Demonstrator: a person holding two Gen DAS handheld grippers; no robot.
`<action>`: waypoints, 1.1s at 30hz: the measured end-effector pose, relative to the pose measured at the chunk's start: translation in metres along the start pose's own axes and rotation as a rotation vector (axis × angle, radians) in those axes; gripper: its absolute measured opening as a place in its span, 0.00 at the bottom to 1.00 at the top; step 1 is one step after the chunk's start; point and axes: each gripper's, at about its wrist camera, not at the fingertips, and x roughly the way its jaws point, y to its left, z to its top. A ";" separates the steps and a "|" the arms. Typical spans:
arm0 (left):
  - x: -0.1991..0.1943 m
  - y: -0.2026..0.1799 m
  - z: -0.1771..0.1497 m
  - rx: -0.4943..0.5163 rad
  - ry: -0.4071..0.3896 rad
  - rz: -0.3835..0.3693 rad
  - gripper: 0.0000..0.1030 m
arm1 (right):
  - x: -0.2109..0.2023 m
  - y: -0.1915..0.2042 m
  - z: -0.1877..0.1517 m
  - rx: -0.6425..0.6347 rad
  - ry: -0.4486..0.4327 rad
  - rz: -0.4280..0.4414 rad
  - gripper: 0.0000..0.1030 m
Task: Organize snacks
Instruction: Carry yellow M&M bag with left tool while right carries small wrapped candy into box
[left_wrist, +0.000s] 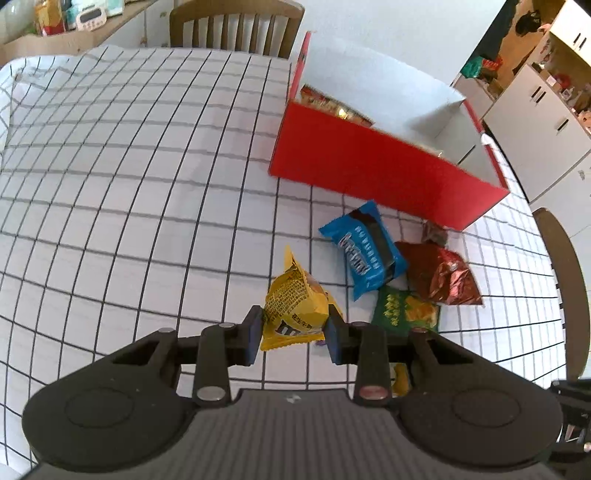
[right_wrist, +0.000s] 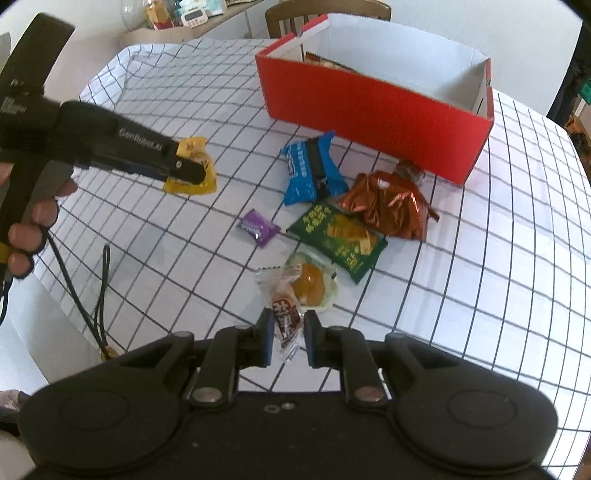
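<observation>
Two snacks are in hand at this moment. The left gripper (left_wrist: 293, 328) has its jaws closed on a yellow candy bag (left_wrist: 295, 308), pressing it from both sides near the lower middle; the right wrist view shows this bag lifted over the checked tablecloth (right_wrist: 480, 258), left of the other snacks. The right gripper (right_wrist: 289, 332) stands narrow around a small clear-wrapped sweet (right_wrist: 285, 314); its jaws seem to pinch the wrapper, though contact on the right side is hard to confirm.

Both packets look light and soft. The film is smooth and probably slippery, and the air inside can let a bag slide, so I judge a hold across the filled middle safer than on the crimped ends.

On the cloth, between the grippers and the red box (right_wrist: 373, 99) at the far right, lie a blue packet (right_wrist: 310, 170), a copper foil bag (right_wrist: 388, 205), a green packet (right_wrist: 338, 236), a purple candy (right_wrist: 258, 227) and a round yellow pastry (right_wrist: 314, 286) in thin wrap, which may crush easily. The box already holds some packets at its far left end
</observation>
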 end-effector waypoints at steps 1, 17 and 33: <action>-0.004 -0.002 0.003 0.004 -0.005 -0.001 0.33 | -0.002 -0.001 0.004 0.000 -0.008 -0.001 0.15; -0.054 -0.050 0.092 0.126 -0.166 0.039 0.33 | -0.042 -0.041 0.108 -0.005 -0.197 -0.065 0.15; -0.002 -0.087 0.177 0.188 -0.159 0.101 0.33 | -0.007 -0.090 0.198 0.070 -0.236 -0.101 0.15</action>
